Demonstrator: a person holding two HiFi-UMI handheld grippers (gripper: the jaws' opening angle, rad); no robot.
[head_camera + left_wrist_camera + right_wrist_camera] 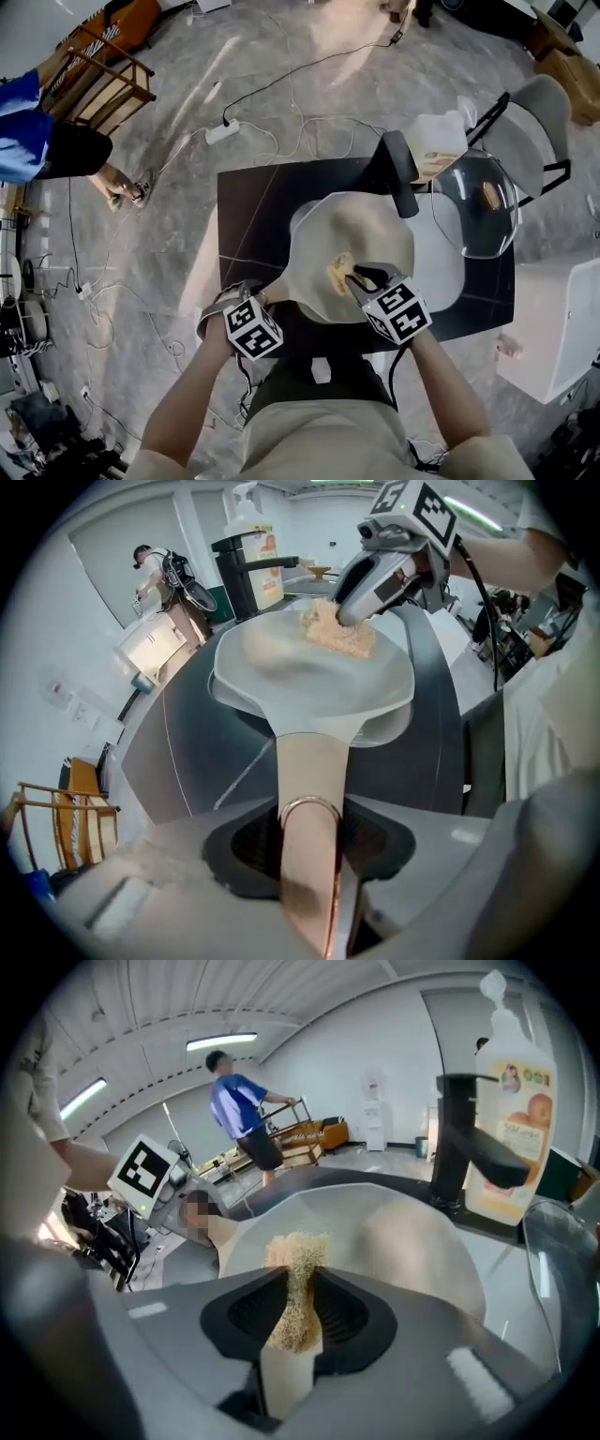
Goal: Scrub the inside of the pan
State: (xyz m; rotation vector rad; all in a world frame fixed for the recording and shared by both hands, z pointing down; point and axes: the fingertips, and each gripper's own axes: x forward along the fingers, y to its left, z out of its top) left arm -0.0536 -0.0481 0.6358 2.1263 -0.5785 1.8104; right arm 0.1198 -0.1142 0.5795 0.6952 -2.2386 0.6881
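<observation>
A cream pan (pixel 361 239) sits in the white sink (pixel 445 267), its handle (pixel 274 286) pointing to the near left. My left gripper (pixel 255 302) points straight down, shut on that handle; in the left gripper view the handle (pixel 312 771) runs between the dark pads (pixel 380 841) of my left gripper (pixel 314 834). My right gripper (pixel 356 276) is shut on a tan fibrous scrubber (pixel 339 270) resting on the pan's inner floor. In the right gripper view the scrubber (pixel 298 1269) is pinched between the jaws of my right gripper (pixel 298 1309), over the pan (pixel 394 1232).
A black faucet (pixel 400 173) stands behind the pan, with a soap bottle (pixel 439 145) beside it. A glass lid (pixel 478 202) lies at the sink's right. The sink sits in a dark countertop (pixel 253 206). Cables trail over the floor; a person (pixel 42 141) stands far left.
</observation>
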